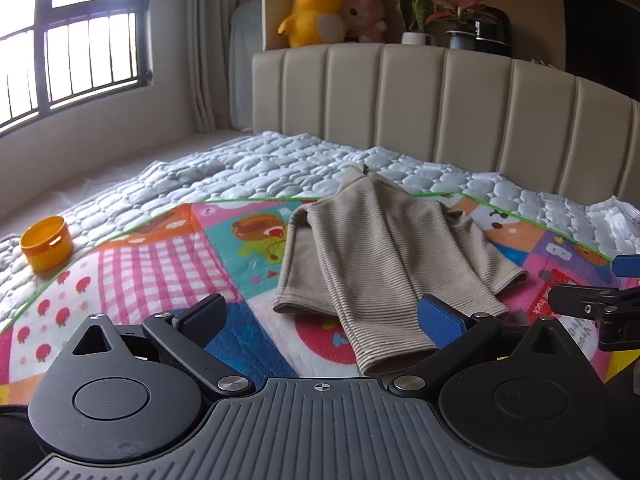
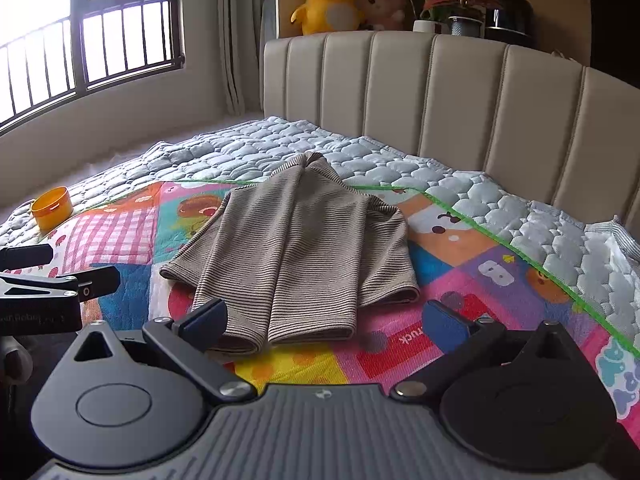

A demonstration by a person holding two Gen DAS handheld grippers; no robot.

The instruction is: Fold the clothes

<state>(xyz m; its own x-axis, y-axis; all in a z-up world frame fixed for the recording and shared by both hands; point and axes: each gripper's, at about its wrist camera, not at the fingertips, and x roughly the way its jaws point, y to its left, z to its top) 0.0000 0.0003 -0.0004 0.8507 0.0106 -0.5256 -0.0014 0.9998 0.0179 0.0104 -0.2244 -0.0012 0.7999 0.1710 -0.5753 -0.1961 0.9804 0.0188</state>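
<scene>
Bed with pale quilted cover (image 1: 248,172), colourful cartoon play mat (image 1: 160,264) on top; beige padded headboard (image 1: 440,100) far, barred window (image 1: 72,48) left. Brown-striped ribbed garment (image 2: 296,248), sleeves folded inward, lies mid-mat. Left gripper (image 1: 324,320) and right gripper (image 2: 324,320) hover near its hem, both spread wide, holding nothing.

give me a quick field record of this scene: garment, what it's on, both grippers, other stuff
garment: striped beige top, sleeves folded in over the body, lying flat
surface: colourful cartoon mat over a quilted bed cover
left hand-held gripper: open, empty, near the sleeve ends
right hand-held gripper: open, empty, near the sleeve ends
other: orange cup at the mat's left edge; yellow plush toy behind the headboard
</scene>
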